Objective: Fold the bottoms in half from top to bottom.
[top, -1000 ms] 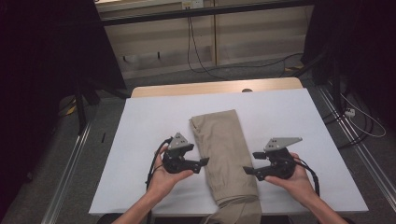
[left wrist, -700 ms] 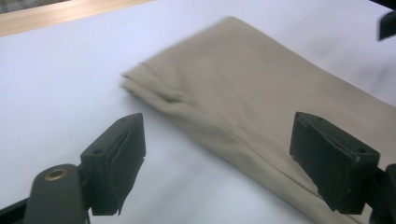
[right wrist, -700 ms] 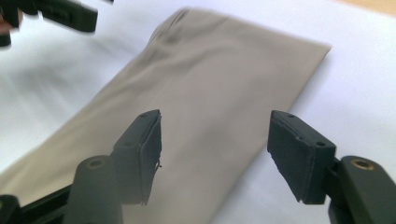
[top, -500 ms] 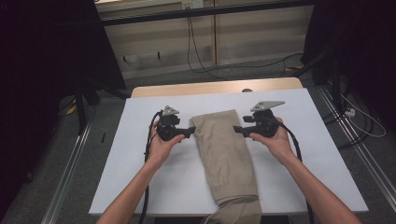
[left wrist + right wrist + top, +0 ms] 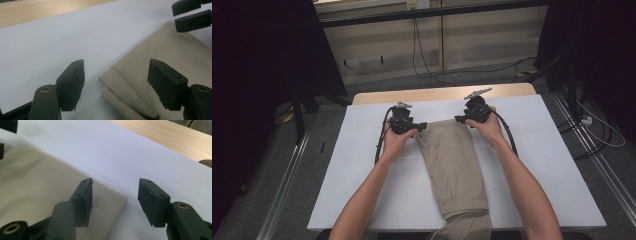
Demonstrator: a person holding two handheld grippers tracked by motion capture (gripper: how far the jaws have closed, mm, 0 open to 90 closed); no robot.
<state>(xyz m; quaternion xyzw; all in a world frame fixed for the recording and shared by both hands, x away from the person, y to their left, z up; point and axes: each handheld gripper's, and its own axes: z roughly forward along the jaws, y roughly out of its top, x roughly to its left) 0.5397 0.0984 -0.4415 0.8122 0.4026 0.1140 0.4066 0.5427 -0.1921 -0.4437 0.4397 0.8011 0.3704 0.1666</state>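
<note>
Folded beige trousers (image 5: 455, 167) lie lengthwise on the white table cover (image 5: 352, 175), their near end hanging over the front edge. At the far left corner of the trousers (image 5: 155, 67) my left gripper (image 5: 423, 126) stands open, its jaws on either side of that corner (image 5: 115, 83). My right gripper (image 5: 458, 119) is open at the far right corner, which lies between its jaws (image 5: 113, 202) in the right gripper view. The trousers (image 5: 37, 180) spread off to that view's left. Neither gripper holds anything.
A wooden table edge (image 5: 437, 93) shows beyond the white cover. Cables (image 5: 427, 55) run over the floor behind the table. Metal rails (image 5: 287, 185) flank both sides, and dark curtains stand at left and right.
Both grippers have travelled away from me along the trousers, from beside their middle to their two far corners. Both stay open.
</note>
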